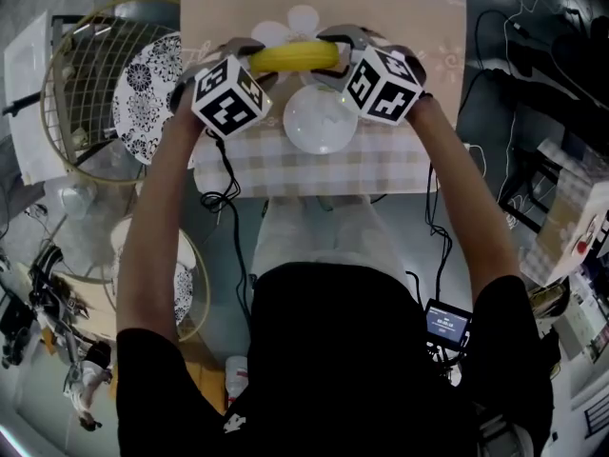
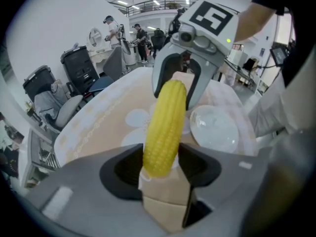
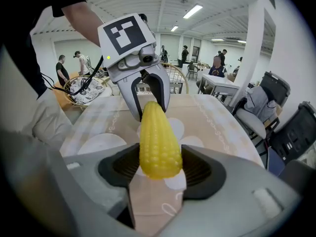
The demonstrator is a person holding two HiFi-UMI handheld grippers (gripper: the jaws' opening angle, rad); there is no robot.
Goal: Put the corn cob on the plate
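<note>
Left claw (image 2: 160, 168): clamped on one end of the corn cob (image 2: 165, 125), pads pressing both its sides, nose tipped steeply down.
Right claw (image 3: 159, 168): clamped on the other end, facing the left claw straight along the cob.
Corn cob: slung level between the two claws like a bar, and by the look of it clear of the table (image 1: 419, 27).
Plate (image 1: 320, 119): white and bare, on the table just under the claws and a touch to the person's side of them. From the left claw it sits below the right claw's tips.
Step in hand: I'd call this the carry, cob up and the plate right there waiting.
How to do it well: move both claws as one, at the same pace and with the same gap, so neither end gets pulled out of its grip. Draw back towards the person until the cob hangs over the middle of the plate.
Set-down: lower it level and let the cob touch the plate before either claw lets go, then open both together.
Watch for: a round, smooth cob that will likely roll if one end drops first.
Off the left claw's outer side: a wire basket (image 1: 71, 74) with a patterned dish, best left alone.
</note>
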